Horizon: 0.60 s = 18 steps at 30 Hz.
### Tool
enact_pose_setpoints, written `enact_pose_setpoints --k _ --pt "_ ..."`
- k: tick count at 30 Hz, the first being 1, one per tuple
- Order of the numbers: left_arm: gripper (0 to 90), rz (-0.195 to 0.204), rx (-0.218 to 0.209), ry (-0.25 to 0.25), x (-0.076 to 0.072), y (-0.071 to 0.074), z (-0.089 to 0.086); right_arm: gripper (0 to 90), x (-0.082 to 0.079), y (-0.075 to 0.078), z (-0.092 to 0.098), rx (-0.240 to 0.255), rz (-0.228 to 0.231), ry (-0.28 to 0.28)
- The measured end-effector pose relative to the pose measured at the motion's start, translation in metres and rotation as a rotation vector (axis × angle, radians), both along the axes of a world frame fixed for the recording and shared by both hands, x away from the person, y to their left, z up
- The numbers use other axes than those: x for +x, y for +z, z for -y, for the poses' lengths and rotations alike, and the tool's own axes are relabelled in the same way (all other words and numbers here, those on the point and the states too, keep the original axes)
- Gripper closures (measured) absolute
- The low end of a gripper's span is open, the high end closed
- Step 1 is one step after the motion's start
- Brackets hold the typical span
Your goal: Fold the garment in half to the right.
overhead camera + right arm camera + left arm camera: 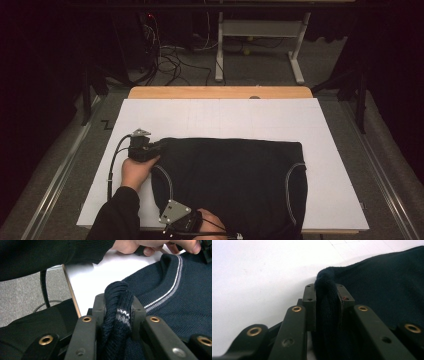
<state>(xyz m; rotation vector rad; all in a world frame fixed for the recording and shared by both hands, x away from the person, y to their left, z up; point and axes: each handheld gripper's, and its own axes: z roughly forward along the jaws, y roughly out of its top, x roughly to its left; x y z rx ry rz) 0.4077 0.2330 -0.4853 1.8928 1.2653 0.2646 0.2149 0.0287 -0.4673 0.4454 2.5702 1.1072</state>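
Note:
A dark navy knitted garment [230,175] lies flat on the white board [225,117], with pale striped trim [289,185] along its curved openings. My left gripper [159,146] is at the garment's far left corner, shut on a fold of the knit [325,293]. Down at the board's near edge, my right gripper [197,220] is shut on a bunched piece of the striped edge [117,307]. In the right gripper view the navy garment [175,302] spreads to the right, and the person's other hand [150,246] is at the top.
The board rests on a wooden table [220,92] whose far edge shows. Behind it stand a white table frame [260,30] and loose cables [170,60] on grey carpet. A black sleeve [117,215] comes in at the bottom left.

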Motion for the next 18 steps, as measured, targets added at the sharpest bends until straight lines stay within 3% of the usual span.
enact_pose_setpoints --k 4,7,12,16,18 --pt "70.0 0.039 -0.021 0.005 -0.0044 0.0012 -0.0018 73.3 0.0000 -0.0006 0.0007 0.008 0.001 0.001" --pt "70.0 0.045 -0.047 0.012 -0.0060 0.0013 -0.0035 73.3 -0.0001 0.0003 0.0012 0.026 -0.004 -0.005" --pt "70.0 0.048 -0.050 0.028 -0.0073 0.0016 -0.0025 73.4 0.0010 0.0002 0.0030 0.054 -0.015 -0.002" --pt "70.0 0.080 0.004 0.035 -0.0105 0.0028 0.0027 73.5 -0.0001 0.0020 0.0037 0.063 -0.014 0.009" --pt "70.4 0.082 0.002 0.031 -0.0108 0.0031 0.0027 73.7 -0.0013 0.0027 0.0040 0.064 -0.007 0.011"
